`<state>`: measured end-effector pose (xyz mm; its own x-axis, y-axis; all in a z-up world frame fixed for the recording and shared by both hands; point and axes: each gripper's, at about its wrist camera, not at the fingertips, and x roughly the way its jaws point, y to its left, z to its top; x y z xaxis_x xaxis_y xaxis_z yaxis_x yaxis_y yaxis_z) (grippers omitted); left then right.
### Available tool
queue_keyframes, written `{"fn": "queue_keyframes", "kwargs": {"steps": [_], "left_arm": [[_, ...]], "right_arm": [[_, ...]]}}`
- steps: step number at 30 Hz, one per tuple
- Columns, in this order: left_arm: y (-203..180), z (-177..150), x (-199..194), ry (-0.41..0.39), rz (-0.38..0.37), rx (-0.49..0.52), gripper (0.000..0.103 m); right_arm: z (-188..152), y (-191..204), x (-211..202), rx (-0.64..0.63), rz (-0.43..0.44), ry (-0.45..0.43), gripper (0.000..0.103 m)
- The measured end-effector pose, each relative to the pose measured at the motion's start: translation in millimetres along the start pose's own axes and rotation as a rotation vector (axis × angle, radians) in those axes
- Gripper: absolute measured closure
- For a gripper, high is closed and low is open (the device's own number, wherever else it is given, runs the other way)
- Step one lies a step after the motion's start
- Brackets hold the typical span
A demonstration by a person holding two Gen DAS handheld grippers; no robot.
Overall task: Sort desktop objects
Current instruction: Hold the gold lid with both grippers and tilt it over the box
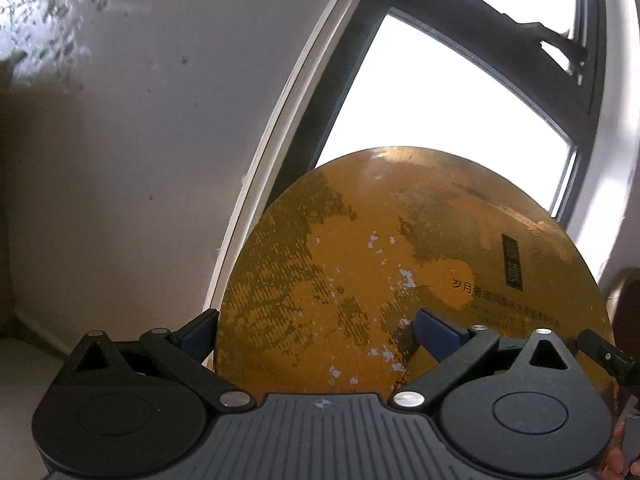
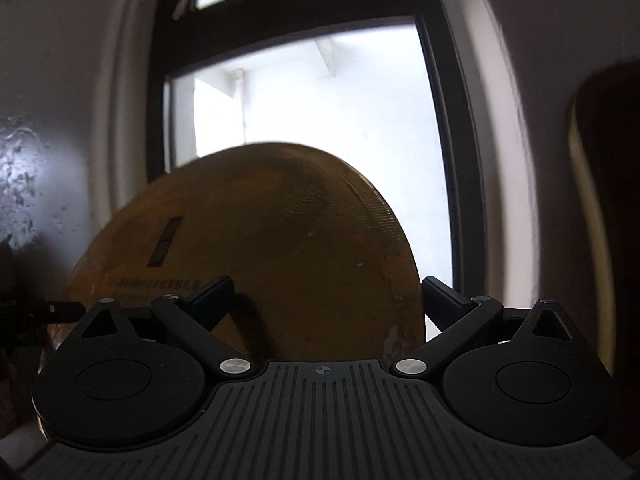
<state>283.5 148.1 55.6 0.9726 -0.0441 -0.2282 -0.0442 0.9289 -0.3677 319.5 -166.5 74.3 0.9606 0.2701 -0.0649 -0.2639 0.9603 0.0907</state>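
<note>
A round golden tin (image 1: pixel 400 240) with worn dark patches and printed black characters fills the lower middle of both wrist views, raised in front of a window. My left gripper (image 1: pixel 318 330) clasps its left part: one blue-padded finger sits past the left rim, the other presses on the printed face. My right gripper (image 2: pixel 326 294) holds the same golden tin (image 2: pixel 280 232) at its right part, one finger on the face and one past the right rim. A bit of each gripper shows at the edge of the other's view.
A dark-framed window (image 1: pixel 440 100) stands bright behind the tin, with a pale wall (image 1: pixel 140 160) to its left. The right wrist view shows the same window (image 2: pixel 320 100) and a dark, pale-edged shape (image 2: pixel 608 200) at the far right.
</note>
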Motion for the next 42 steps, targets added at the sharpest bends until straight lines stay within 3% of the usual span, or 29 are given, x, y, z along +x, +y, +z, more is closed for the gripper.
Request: {"fn": "queue_keyframes", "kwargs": {"steps": [8, 12, 21, 28, 35, 42], "left_arm": [[-25.8, -18.3, -58.8, 0.047, -0.001, -0.047, 0.002], [-23.5, -40.4, -109.3, 0.131, -0.029, -0.121, 0.002], [-48.9, -89.9, -173.6, 0.311, -0.082, -0.214, 0.002], [-66.4, -110.6, -195.2, 0.425, -0.092, -0.232, 0.002], [-81.3, -131.5, -215.6, 0.494, -0.086, -0.215, 0.002], [-93.9, -150.9, -204.4, 0.596, -0.133, -0.211, 0.002]], "right_arm": [[33.6, 7.4, -84.1, -0.037, -0.015, 0.038, 0.002], [41.1, 9.9, -133.3, -0.096, -0.042, 0.053, 0.003], [45.1, 3.7, -251.5, -0.171, -0.129, 0.149, 0.003], [37.6, -6.5, -318.1, -0.192, -0.198, 0.223, 0.003], [29.5, -13.0, -349.6, -0.147, -0.244, 0.287, 0.003], [22.8, -23.7, -378.0, -0.143, -0.303, 0.332, 0.003]]}}
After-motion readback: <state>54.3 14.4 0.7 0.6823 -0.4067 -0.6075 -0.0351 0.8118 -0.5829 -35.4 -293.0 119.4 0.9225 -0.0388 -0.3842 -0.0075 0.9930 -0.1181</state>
